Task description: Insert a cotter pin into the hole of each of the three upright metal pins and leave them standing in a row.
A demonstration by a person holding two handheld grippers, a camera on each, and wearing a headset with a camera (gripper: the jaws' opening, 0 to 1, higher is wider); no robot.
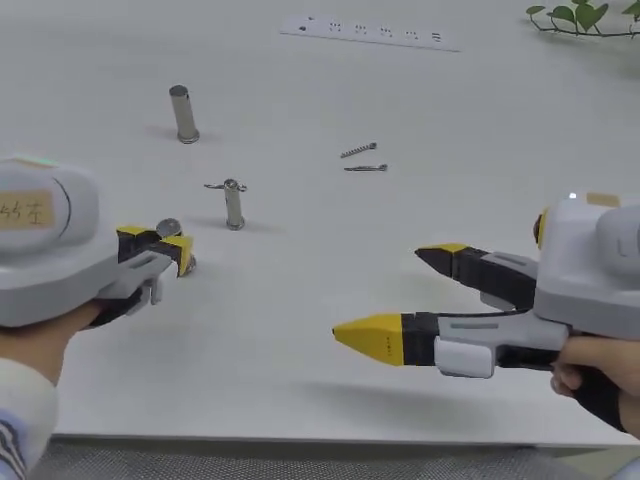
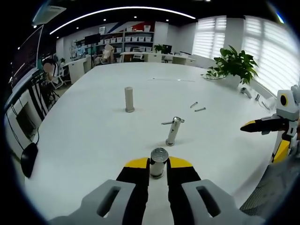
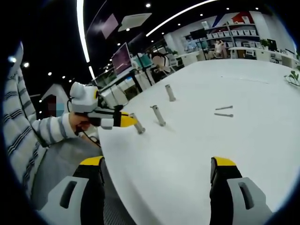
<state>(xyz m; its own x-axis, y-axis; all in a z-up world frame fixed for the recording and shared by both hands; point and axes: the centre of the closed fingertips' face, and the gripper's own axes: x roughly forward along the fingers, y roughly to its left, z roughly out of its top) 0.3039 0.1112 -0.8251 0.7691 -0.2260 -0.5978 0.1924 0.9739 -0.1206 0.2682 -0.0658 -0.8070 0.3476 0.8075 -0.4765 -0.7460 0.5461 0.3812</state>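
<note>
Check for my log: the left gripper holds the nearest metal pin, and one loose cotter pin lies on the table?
No: two loose cotter pins lie on the table, per the head view. The left gripper does hold the nearest metal pin.

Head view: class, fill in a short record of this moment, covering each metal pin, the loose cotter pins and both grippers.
far pin: upright, nothing inserted
middle pin: upright, carries a cotter pin near its top
near pin: upright, gripped, nothing inserted
loose cotter pins: two, lying flat beside each other
left gripper: shut on near pin
right gripper: open, holding nothing
</note>
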